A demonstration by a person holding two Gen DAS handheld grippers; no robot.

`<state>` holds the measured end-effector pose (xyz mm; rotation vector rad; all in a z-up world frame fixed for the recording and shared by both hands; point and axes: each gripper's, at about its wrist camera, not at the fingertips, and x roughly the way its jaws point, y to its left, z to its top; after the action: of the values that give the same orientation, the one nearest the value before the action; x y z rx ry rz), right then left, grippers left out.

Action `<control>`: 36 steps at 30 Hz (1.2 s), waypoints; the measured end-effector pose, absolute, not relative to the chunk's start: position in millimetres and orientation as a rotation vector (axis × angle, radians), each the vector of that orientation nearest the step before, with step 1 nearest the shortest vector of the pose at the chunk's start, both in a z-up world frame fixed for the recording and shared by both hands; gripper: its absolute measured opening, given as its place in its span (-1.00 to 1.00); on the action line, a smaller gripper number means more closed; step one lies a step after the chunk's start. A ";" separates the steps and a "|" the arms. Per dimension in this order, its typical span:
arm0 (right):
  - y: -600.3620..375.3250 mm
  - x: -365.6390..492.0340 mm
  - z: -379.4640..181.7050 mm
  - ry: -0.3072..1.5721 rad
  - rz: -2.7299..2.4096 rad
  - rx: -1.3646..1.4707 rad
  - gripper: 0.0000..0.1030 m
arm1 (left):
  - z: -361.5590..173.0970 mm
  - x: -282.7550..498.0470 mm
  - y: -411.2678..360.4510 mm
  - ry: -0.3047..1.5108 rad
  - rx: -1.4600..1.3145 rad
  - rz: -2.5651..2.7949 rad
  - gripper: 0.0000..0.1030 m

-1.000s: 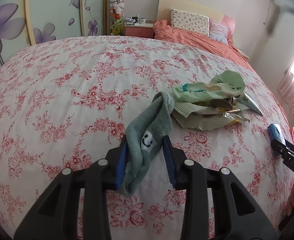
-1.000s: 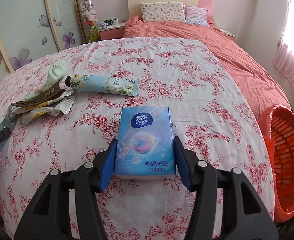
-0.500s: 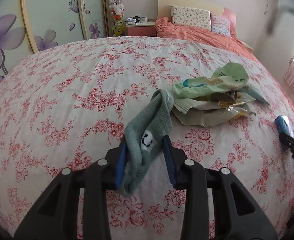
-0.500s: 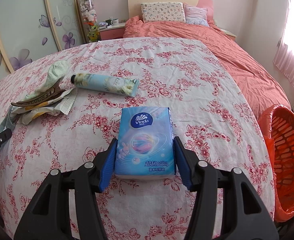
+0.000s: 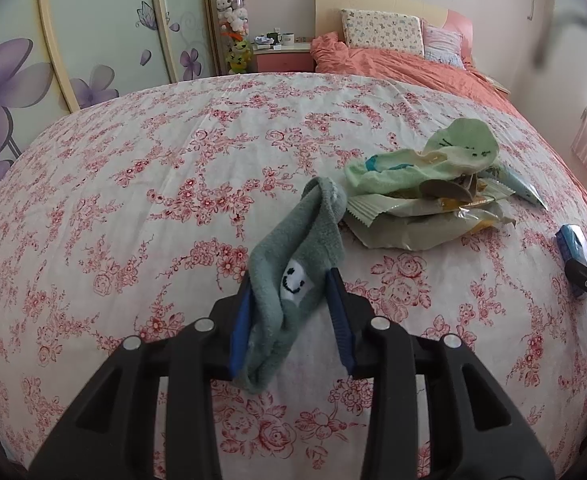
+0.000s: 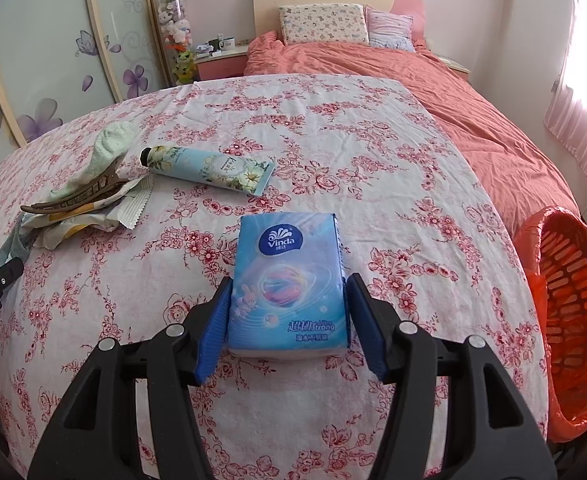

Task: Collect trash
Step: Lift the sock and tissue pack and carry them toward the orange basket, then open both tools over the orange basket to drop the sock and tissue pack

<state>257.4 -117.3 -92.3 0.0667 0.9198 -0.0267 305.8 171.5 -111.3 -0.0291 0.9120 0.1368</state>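
A grey-green sock (image 5: pixel 293 252) with a smiley patch runs from my left gripper (image 5: pixel 289 279) up to a pile of empty snack wrappers (image 5: pixel 413 224). The blue pads are shut on the sock's lower part, and its end hangs below them. A blue Vinda tissue pack (image 6: pixel 287 280) lies flat on the floral bedspread (image 6: pixel 393 168) between the pads of my right gripper (image 6: pixel 290 280). Those jaws are opening: the left pad touches the pack and a thin gap shows at the right pad. An orange basket (image 6: pixel 565 300) lined with a red bag stands off the bed's right side.
On the wrappers lie a pale green sock (image 5: pixel 453 148) and a brown hair claw (image 6: pixel 73 200). Beside them lies a floral hand-cream tube (image 6: pixel 209 168). A salmon duvet (image 6: pixel 433 92) and pillows fill the far end. A sliding wardrobe with purple flowers stands on the left.
My left gripper has rolled slightly with the sock in it. My right gripper's jaws have spread a little around the tissue pack, which stays on the bedspread.
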 end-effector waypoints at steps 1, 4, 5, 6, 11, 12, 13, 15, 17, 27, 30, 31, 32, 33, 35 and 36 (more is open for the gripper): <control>-118.0 257.0 -92.3 0.920 -0.026 0.069 0.11 | -111.2 305.8 170.8 0.912 -0.026 0.138 -0.28; -119.9 255.3 -91.7 0.915 -0.031 0.068 0.00 | -110.9 305.5 168.0 0.907 -0.011 0.124 -0.51; -120.7 254.0 -91.3 0.912 -0.023 0.067 -0.02 | -110.8 305.2 166.6 0.905 0.003 0.131 -0.61; -122.6 251.0 -90.9 0.909 -0.015 0.072 -0.03 | -110.3 304.1 164.2 0.901 0.030 0.141 -0.66; -133.8 231.1 -81.5 0.888 0.001 0.106 -0.05 | -106.8 293.7 160.4 0.887 0.056 0.139 -0.75; -136.6 226.7 -76.9 0.879 0.002 0.109 -0.05 | -103.7 289.8 161.4 0.882 0.046 0.139 -0.75; -139.0 222.7 -72.6 0.868 0.000 0.110 -0.05 | -101.2 287.6 161.6 0.879 0.039 0.136 -0.75; -145.7 213.1 -60.2 0.839 -0.002 0.119 -0.05 | -92.8 282.0 162.3 0.868 0.017 0.129 -0.75; -152.5 203.7 -46.6 0.808 0.002 0.133 -0.05 | -81.1 275.0 161.2 0.850 -0.002 0.116 -0.75; -200.9 160.7 9.0 0.648 -0.046 0.206 -0.05 | -12.0 241.4 109.2 0.730 -0.031 -0.035 -0.75; -218.2 150.5 14.7 0.626 -0.073 0.227 -0.05 | 3.3 234.9 74.3 0.703 -0.035 -0.120 -0.75; -224.4 146.7 16.3 0.618 -0.087 0.228 -0.05 | 6.3 234.1 64.2 0.697 -0.034 -0.141 -0.75; -229.6 142.8 16.9 0.610 -0.103 0.226 -0.05 | 8.9 233.2 52.6 0.690 -0.033 -0.164 -0.75; -233.7 140.5 17.2 0.606 -0.114 0.227 -0.05 | 12.3 232.6 38.6 0.684 -0.032 -0.195 -0.75; -247.7 136.1 17.0 0.595 -0.141 0.237 -0.05 | 17.2 231.8 12.9 0.678 -0.034 -0.257 -0.75; -252.5 134.0 16.9 0.591 -0.153 0.241 -0.05 | 18.8 231.9 -1.6 0.679 -0.036 -0.292 -0.75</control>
<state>134.0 -252.5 16.9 0.2412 0.5911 -0.1528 231.9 -1.6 18.8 -0.0362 0.6786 -0.2923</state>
